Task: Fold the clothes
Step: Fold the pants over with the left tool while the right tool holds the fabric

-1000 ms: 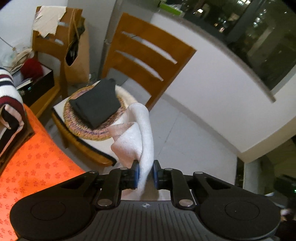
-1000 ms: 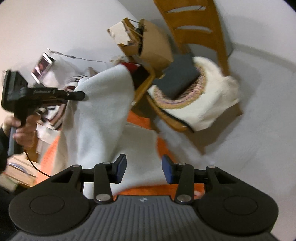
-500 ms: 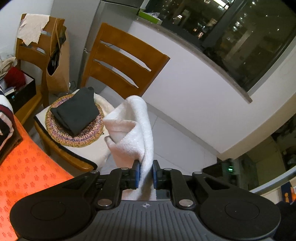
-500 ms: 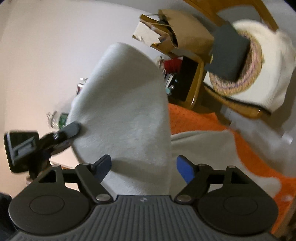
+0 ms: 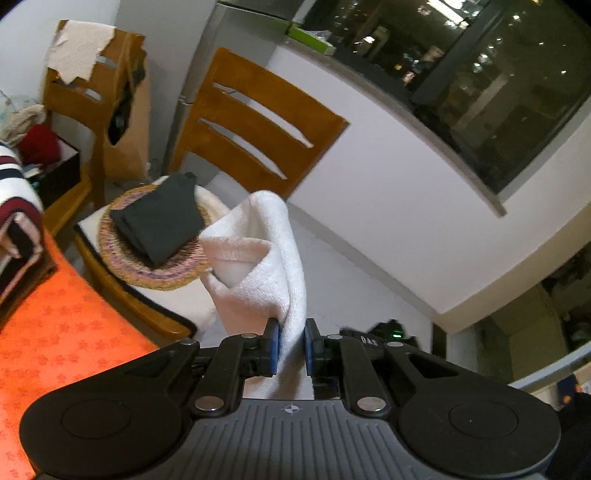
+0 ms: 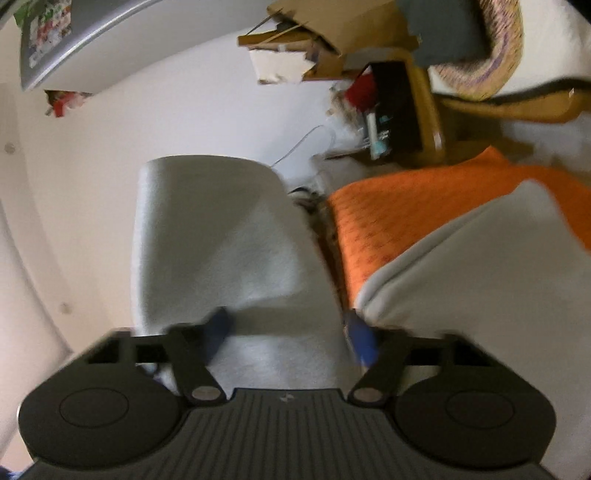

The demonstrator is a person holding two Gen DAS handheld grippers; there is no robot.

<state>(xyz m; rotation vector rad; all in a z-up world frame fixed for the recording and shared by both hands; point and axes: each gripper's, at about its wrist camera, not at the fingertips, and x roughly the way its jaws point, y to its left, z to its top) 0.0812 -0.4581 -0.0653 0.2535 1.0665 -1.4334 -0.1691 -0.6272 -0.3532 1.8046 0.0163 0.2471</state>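
A slatted wooden chair stands at twelve o'clock; a round woven straw mat lies on its white cushion at ten o'clock.

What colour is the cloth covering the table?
Bright orange with a small repeating flower-like print; the tablecloth shows best in the left wrist view.

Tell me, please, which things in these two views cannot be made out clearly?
- Right wrist view: the right hand-held gripper is motion-blurred, so contact between its wide-apart blue fingertips and the white terry cloth is unclear.
- Left wrist view: the cloth's lower end disappears behind the left hand-held gripper.
- Left wrist view: the striped knit garment is cut off by the left edge.
- Right wrist view: the folded dark grey garment is cropped by the top edge.
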